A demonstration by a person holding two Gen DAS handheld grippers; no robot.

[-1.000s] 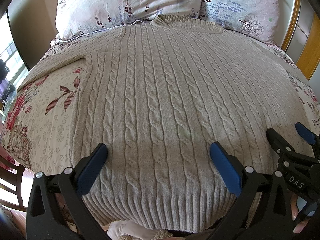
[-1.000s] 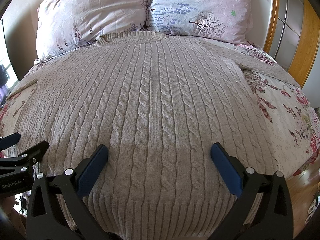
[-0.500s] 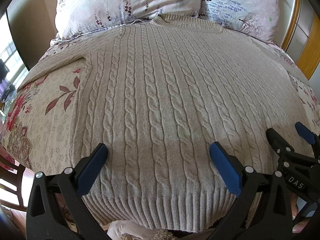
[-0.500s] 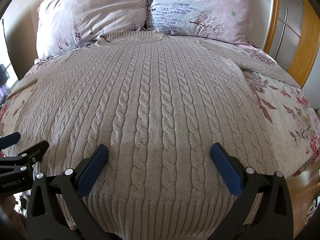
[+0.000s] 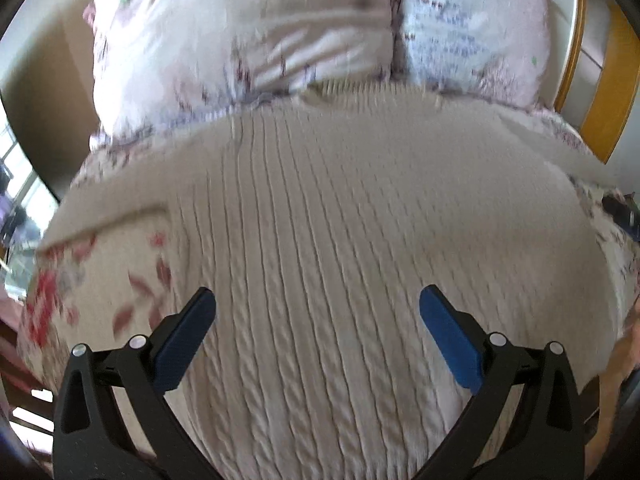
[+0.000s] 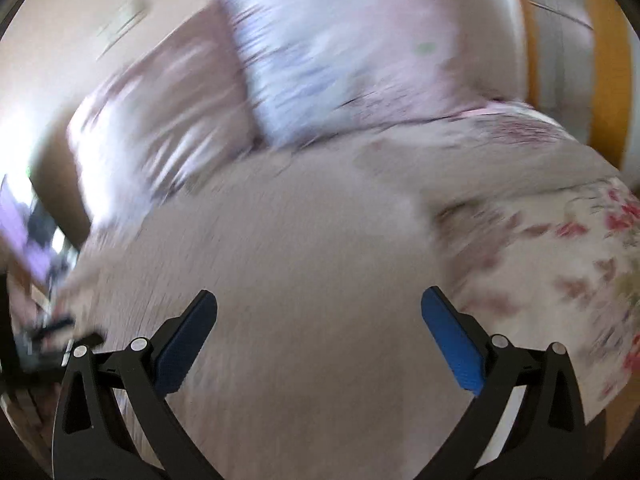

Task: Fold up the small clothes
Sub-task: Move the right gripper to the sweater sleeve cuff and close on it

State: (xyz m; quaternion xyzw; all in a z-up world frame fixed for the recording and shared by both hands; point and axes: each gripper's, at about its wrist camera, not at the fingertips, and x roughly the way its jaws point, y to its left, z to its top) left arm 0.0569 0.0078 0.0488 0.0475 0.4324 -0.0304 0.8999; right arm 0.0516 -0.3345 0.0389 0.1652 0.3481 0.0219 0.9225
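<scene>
No writing is readable in either blurred view. Both the left tongs (image 5: 318,312) and right tongs (image 6: 319,314) are spread wide, empty, apparently just above the sweater (image 5: 340,240) on the bed (image 6: 560,260).

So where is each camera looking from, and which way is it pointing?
Left wrist: sits on the left gripper, faces up the bed over the sweater toward the pillows; its open blue-tipped fingers show.
Right wrist: sits on the right gripper, faces the sweater's right side and the floral bedspread; very blurry; open fingers show.
Shared: sweater, pillows, bedspread.
</scene>
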